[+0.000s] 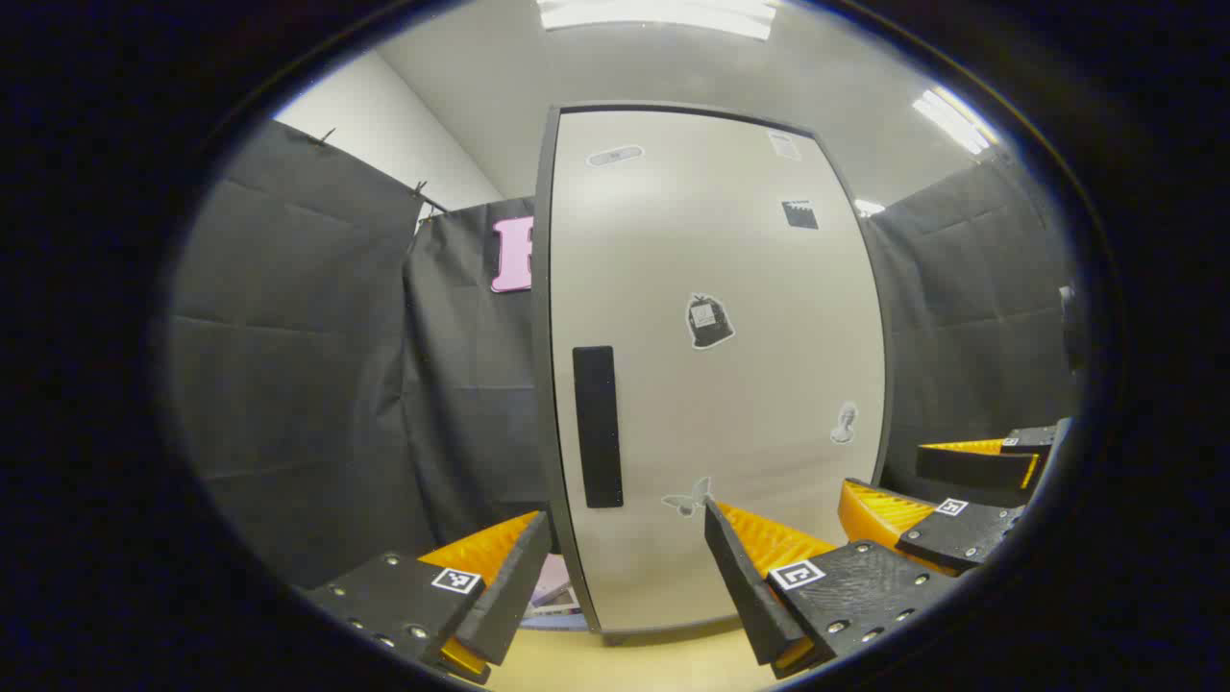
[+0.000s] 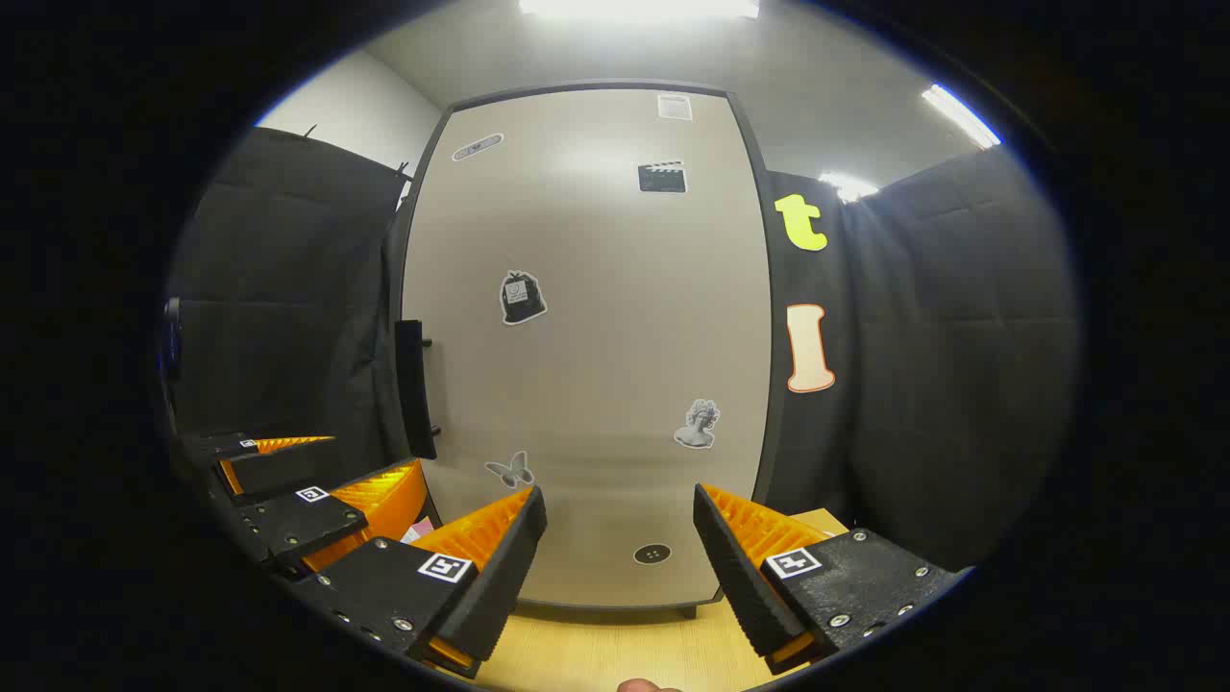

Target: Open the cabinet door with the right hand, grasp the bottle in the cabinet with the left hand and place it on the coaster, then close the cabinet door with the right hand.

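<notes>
Cabinets: one tall cabinet (image 1: 711, 384), standing on a light wooden table (image 2: 615, 654).
Cabinet door: one pale door (image 2: 586, 336), shut flat against the dark frame.
Handle: one long dark handle (image 1: 597, 426), standing upright near the door's left edge. In the right gripper view the handle (image 2: 413, 389) sticks out from the door's side.
Stickers on the door: seven in the right gripper view. They are a pill shape, a small paper label, a clapperboard (image 2: 662, 177), a sack (image 2: 522, 297), a stone head (image 2: 699, 424), a butterfly (image 2: 510, 469) and a small dark dot (image 2: 652, 554).
Bottle: I cannot tell where it is; the door hides the inside of the cabinet.
Grippers: two.
Left gripper (image 1: 625, 567): its two fingers are wide apart. They hold nothing and touch nothing. It points at the lower part of the door, near the bottom of the handle.
Right gripper (image 2: 620, 557): its two fingers are wide apart too. They hold nothing. It points at the lower middle of the door, not touching it.
Side by side: in the left gripper view the right gripper (image 1: 922, 490) is off to the right. In the right gripper view the left gripper (image 2: 317, 481) is off to the left, just below the handle.
Flat thing: something pale pink (image 1: 553, 586) lies on the table left of the cabinet; too hidden to name.
</notes>
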`<action>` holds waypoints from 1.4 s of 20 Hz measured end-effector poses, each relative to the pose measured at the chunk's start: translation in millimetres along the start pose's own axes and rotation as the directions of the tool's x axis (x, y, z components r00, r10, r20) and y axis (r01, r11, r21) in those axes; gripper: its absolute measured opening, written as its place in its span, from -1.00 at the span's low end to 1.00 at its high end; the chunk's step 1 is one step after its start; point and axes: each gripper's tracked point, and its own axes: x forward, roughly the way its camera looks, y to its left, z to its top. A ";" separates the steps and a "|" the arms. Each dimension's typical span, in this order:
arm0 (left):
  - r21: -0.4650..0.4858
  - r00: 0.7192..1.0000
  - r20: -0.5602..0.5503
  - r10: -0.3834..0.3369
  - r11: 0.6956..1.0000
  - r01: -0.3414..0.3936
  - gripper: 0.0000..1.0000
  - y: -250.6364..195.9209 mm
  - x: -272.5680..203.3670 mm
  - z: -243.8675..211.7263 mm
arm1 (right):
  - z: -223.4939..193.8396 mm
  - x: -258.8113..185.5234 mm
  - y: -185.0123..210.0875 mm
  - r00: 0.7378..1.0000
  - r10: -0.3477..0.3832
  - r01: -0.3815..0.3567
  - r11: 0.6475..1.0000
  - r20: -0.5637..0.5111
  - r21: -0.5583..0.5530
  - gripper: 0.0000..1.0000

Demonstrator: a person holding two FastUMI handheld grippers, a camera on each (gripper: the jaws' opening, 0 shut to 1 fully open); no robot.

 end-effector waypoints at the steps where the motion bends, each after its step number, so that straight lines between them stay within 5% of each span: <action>1: -0.001 1.000 0.001 0.001 1.000 -0.001 0.85 -0.4 0.1 0.9 | -0.4 -0.5 -0.9 1.000 -0.001 0.001 1.000 0.000 -0.003 0.90; 28: -0.019 1.000 -0.001 0.014 1.000 -0.014 0.85 0.2 -7.4 8.0 | 7.0 -9.6 -14.3 1.000 -0.006 0.006 1.000 0.026 -0.001 0.90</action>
